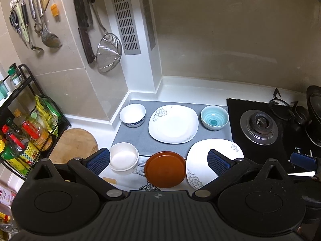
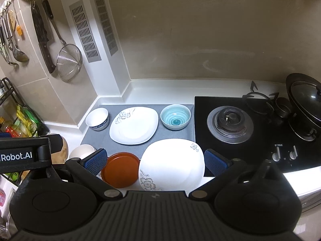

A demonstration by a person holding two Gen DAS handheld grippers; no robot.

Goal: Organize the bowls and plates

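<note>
Left wrist view: our left gripper [image 1: 158, 158] hangs over the counter [image 1: 180, 88], jaws wide apart, holding nothing. Between its fingers we see a cream bowl [image 1: 124, 160] by the left pad, a brown plate [image 1: 165, 169] in the middle, and a white flowered plate [image 1: 202, 160] by the right pad. Farther back on the grey mat [image 1: 138, 138]: a white bowl [image 1: 132, 114], a second flowered plate [image 1: 173, 123], and a blue bowl [image 1: 214, 120], in a row, apart from one another.

Right wrist view: our right gripper [image 2: 155, 159] is likewise spread open and empty above the near flowered plate [image 2: 172, 160], brown plate [image 2: 120, 169] just beside it on the left. Stove [image 2: 250, 124] sits to the right of the mat; a strainer [image 2: 69, 62] hangs on the wall.
</note>
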